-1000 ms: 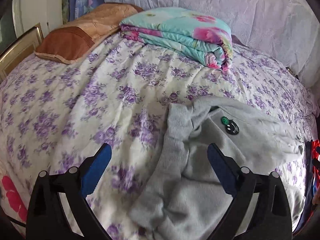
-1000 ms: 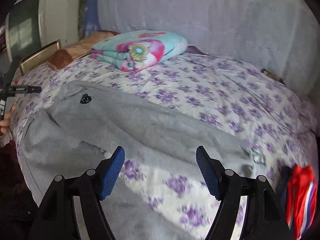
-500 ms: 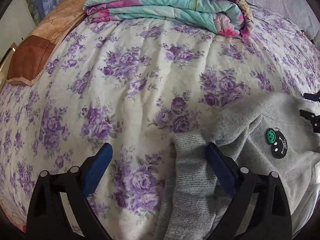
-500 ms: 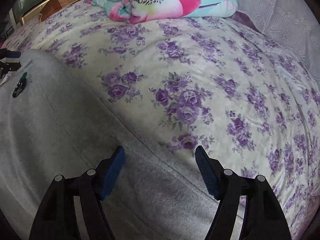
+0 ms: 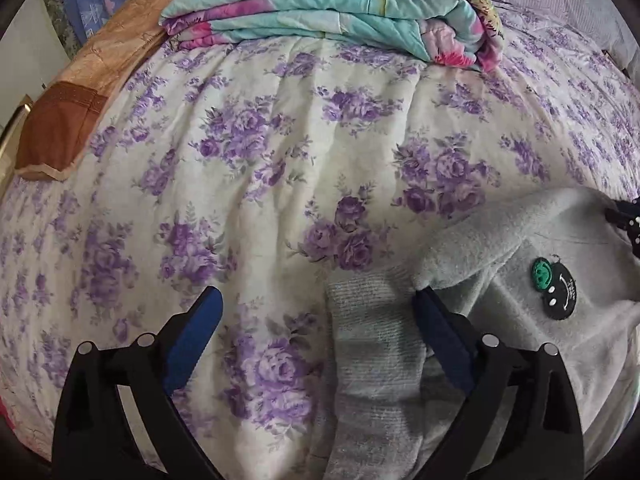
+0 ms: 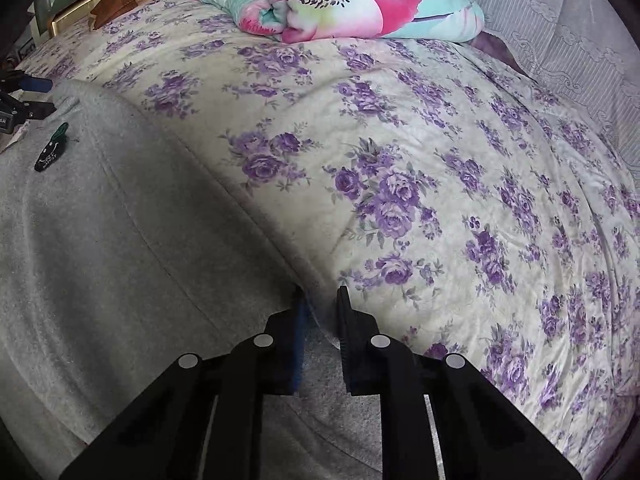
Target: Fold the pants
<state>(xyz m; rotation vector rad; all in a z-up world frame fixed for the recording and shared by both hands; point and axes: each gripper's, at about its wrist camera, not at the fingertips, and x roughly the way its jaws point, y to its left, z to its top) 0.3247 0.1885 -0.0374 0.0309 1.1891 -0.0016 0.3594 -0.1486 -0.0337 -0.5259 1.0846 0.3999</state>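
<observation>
1. Grey fleece pants (image 5: 500, 292) lie on a bed, spread over a bedspread (image 5: 280, 152) of cream cloth w/ purple roses. A round black-and-green patch (image 5: 554, 288) is sewn near the waist.
2. Left tool (image 5: 316, 312): blue pads stand wide apart, holding nothing. The ribbed waistband (image 5: 372, 340) lies between them, its corner up against the right-hand pad, not gripped.
3. Right tool (image 6: 320, 300): pads drawn in narrow at the far edge of a pant leg (image 6: 160, 260). A ridge of grey cloth sits in the slot, so it looks pinched, tho the contact itself is partly in shadow.
4. Step in hand, as I judge it: taking hold of both ends of the pants' far edge, ready for the first fold. Right end looks secured; left end not yet.
5. Next move prob. calls for the left tool to close on the waistband corner, then both to lift together and carry that edge over toward the near side, keeping the cloth taut so it lands flat.
6. Risk: thick fleece may slip from a shallow pinch.
7. Room: a folded quilt (image 5: 340, 8), turquoise w/ pink flowers, sits at the far end of the bed; an orange-brown pillow (image 5: 80, 92) lies to its left; pale lace fabric (image 6: 560, 20) hangs behind.
</observation>
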